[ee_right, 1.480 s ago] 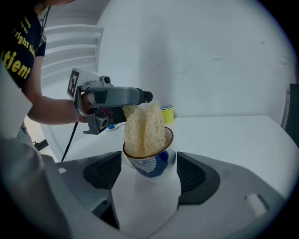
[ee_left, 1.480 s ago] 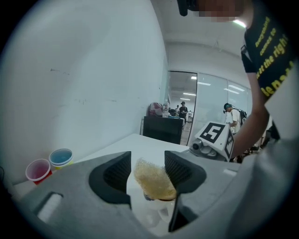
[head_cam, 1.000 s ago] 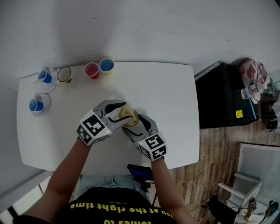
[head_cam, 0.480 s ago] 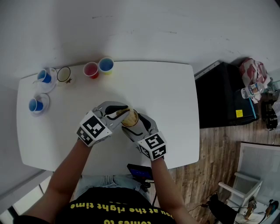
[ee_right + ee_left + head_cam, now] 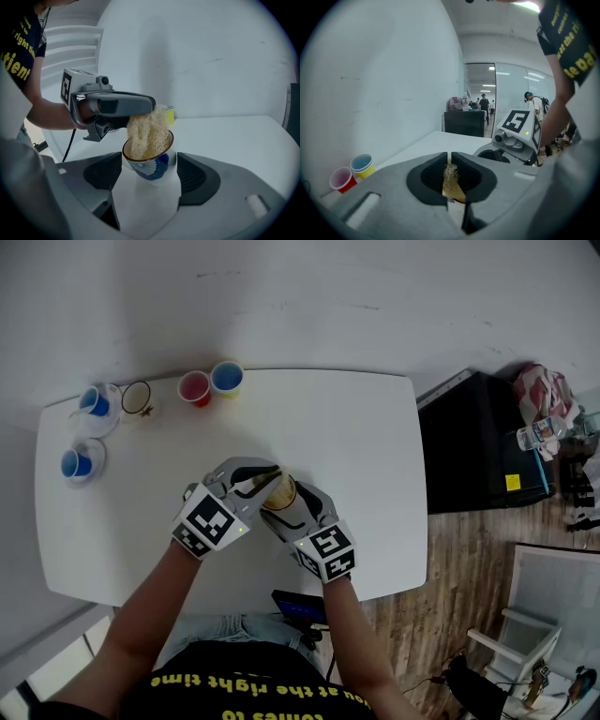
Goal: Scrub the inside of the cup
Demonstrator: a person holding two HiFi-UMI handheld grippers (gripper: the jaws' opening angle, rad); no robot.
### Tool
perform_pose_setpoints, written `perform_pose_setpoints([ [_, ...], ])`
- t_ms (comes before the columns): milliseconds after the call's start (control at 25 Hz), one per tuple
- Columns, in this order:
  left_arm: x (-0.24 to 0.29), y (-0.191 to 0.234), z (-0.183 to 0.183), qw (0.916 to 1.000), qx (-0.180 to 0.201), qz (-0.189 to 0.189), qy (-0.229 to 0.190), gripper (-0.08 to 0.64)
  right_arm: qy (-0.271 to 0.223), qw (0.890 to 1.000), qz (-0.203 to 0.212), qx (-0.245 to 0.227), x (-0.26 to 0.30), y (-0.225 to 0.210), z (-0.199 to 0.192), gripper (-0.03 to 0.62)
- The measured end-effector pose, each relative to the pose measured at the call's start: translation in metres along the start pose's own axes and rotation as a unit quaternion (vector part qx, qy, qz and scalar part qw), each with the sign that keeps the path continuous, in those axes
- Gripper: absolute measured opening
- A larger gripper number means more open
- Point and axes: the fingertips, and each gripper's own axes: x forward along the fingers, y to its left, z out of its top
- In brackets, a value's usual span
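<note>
The cup (image 5: 151, 169) sits tilted between the right claw's (image 5: 150, 163) jaws, pinched by its sides over the white table (image 5: 356, 446). The left claw's (image 5: 448, 158) jaws have just been closing and now nearly meet, nipping a straw-coloured scrubber (image 5: 147, 130) that's stuffed into the cup's mouth. We're at the scrub itself, I'd say. Next it wants the scrubber twisted round the inner wall, with the cup held firm.

The white bench (image 5: 375, 456) carries a red cup (image 5: 195, 388) just beside a yellow cup with a blue inside (image 5: 228, 380), both at the far edge, well beyond the left claw (image 5: 270, 476). Further to that claw's left are a dark-rimmed round vessel (image 5: 138, 398), a blue cup on a saucer (image 5: 97, 406) and, nearer, a second blue cup on its saucer (image 5: 80, 465).
</note>
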Motion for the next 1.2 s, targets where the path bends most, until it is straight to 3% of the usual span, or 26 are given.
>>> perform_pose_setpoints([
  [200,0.002,0.001,-0.005,0.9995,0.02,0.017,0.015,0.028,-0.002,1.0,0.0,-0.001,0.0,-0.001,0.001,0.373],
  [760,-0.003,-0.019,0.002,0.9998,0.011,0.013,0.012,0.028,-0.003,1.0,-0.001,-0.003,0.001,0.0,0.002,0.373],
  [1200,0.008,-0.01,-0.005,0.9983,0.026,0.043,0.027,0.027,-0.001,1.0,0.001,-0.007,0.002,0.001,0.003,0.371],
])
